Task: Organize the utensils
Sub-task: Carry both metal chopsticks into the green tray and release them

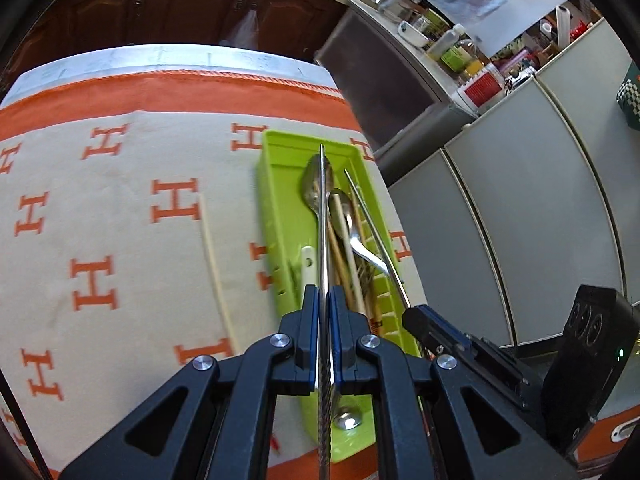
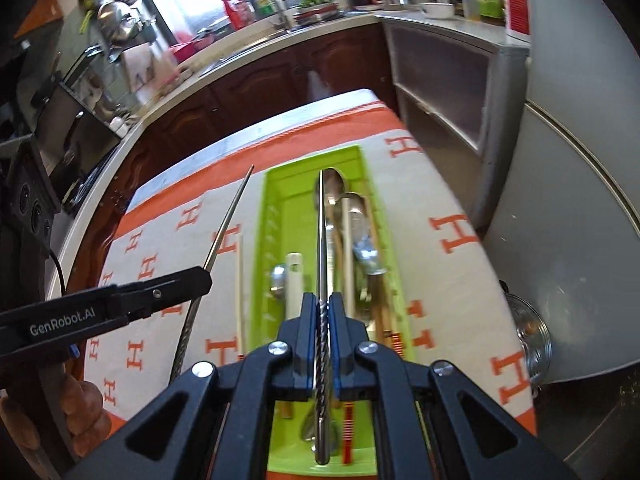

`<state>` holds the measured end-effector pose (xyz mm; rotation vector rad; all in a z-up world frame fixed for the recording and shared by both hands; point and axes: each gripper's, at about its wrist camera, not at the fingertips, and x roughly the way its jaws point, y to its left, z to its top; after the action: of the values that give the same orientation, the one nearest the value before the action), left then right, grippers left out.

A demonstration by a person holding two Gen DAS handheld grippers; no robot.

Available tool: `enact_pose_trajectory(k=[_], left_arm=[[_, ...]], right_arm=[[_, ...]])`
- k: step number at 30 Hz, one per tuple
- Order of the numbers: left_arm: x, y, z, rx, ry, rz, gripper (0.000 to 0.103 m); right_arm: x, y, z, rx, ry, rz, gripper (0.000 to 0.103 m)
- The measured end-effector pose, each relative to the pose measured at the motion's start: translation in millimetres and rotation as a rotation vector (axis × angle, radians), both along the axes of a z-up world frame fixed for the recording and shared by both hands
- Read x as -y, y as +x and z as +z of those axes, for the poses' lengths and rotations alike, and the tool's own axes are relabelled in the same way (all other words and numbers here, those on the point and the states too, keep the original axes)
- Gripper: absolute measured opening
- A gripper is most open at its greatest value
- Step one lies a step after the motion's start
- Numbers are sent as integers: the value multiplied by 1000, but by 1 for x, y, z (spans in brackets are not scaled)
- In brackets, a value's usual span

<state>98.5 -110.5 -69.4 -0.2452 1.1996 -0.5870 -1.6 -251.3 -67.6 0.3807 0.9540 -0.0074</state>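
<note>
Two twisted steel chopsticks (image 2: 322, 240), tapered, over green tray (image 2: 276, 184).

Matte black linkage arms are seen on the left gripper (image 1: 324, 300), each pierced by a triangular cut-out and pinned with round silver screws. Blue pads are fitted along the inner faces of the black fingers (image 1: 310, 320). The same build is shown on the right gripper (image 2: 324, 308): black arms, silver pivot screws, blue-lined fingers (image 2: 340, 328). From the right wrist view, white "GenRobot.AI" lettering is read along the left gripper's side, with one small screw set near its tip. A black box with round sockets is mounted behind it, and a thin black cable is trailed from it. Bare skin of the left hand (image 2: 86, 416) is glimpsed below.
</note>
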Motion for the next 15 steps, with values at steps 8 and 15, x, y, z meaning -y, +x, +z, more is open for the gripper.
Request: enact_pose_trajectory(k=[8, 15], left_arm=[[28, 8, -16, 12, 74, -19, 19], [4, 1, -7, 87, 100, 11, 38]], right_arm=[[12, 11, -23, -71, 16, 7, 7], [12, 11, -30, -83, 40, 0, 7]])
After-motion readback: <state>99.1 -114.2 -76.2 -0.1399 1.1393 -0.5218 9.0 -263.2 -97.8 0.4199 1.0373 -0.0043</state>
